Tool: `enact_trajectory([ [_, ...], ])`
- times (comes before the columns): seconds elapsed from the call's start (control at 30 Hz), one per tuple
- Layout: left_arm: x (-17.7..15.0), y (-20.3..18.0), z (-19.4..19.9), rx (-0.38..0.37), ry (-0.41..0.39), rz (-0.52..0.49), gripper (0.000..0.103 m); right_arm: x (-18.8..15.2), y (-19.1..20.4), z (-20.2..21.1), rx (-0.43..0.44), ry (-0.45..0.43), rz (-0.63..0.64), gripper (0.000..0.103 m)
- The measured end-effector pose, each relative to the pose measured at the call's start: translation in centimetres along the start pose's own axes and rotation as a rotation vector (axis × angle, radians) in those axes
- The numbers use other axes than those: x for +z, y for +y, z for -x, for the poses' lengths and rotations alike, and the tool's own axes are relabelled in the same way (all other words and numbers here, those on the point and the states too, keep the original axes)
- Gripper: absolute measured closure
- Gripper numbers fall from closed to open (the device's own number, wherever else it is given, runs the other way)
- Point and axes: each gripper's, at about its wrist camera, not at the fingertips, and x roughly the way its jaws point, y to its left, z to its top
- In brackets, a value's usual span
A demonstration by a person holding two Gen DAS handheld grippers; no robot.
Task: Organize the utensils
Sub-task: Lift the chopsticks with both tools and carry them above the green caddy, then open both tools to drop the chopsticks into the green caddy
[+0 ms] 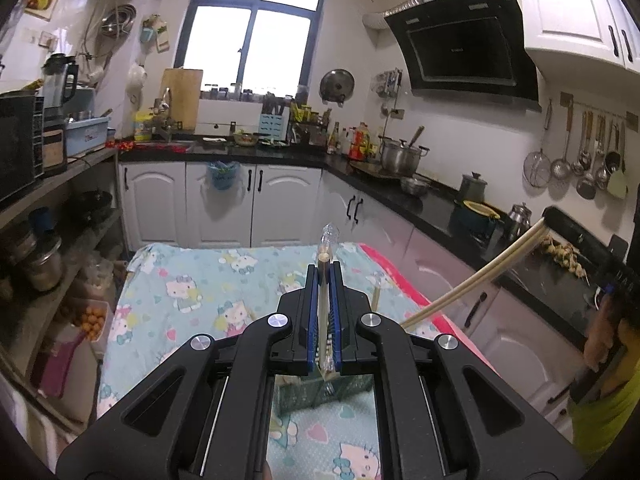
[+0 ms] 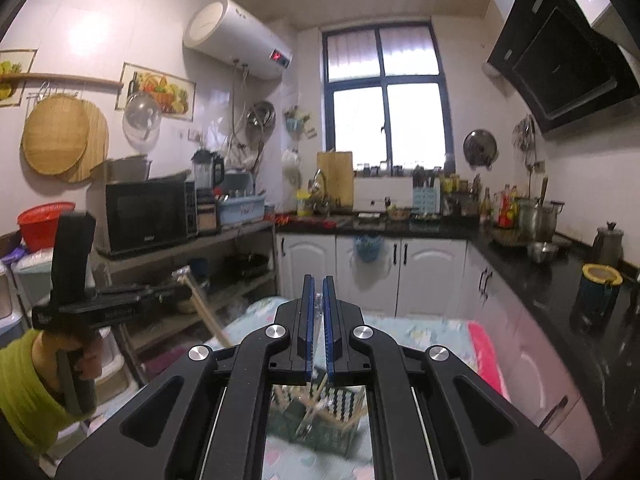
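Observation:
My left gripper (image 1: 325,270) is shut on a pale wooden chopstick pair (image 1: 325,304) with a clear plastic tip, standing upright between the blue pads. Below it, through the frame, a green slotted basket (image 1: 320,394) rests on the cartoon-cat cloth (image 1: 192,280). At the right, my right gripper (image 1: 550,216) holds a cream chopstick pair (image 1: 460,284) slanting down toward the table. In the right wrist view the right gripper (image 2: 319,280) is shut on that thin pair, above the basket (image 2: 320,424) with several sticks in it. The left gripper (image 2: 182,286) appears at the left with its chopsticks (image 2: 206,312).
A black L-shaped counter (image 1: 424,200) with pots and bottles runs along the back and right over white cabinets. An open shelf (image 2: 180,248) with a microwave stands left. A hand in a yellow-green sleeve (image 2: 28,380) grips the left handle. A pink cloth edge (image 2: 486,356) borders the table.

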Motion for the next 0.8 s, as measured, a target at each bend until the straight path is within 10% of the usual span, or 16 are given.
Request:
enact_trajectory([
  [0.8,-0.8,1.7,-6.4,0.085,0.041,0.057,0.100,-2.4,-1.8,-7.7,-0.057,0.094,-0.055,0.099],
])
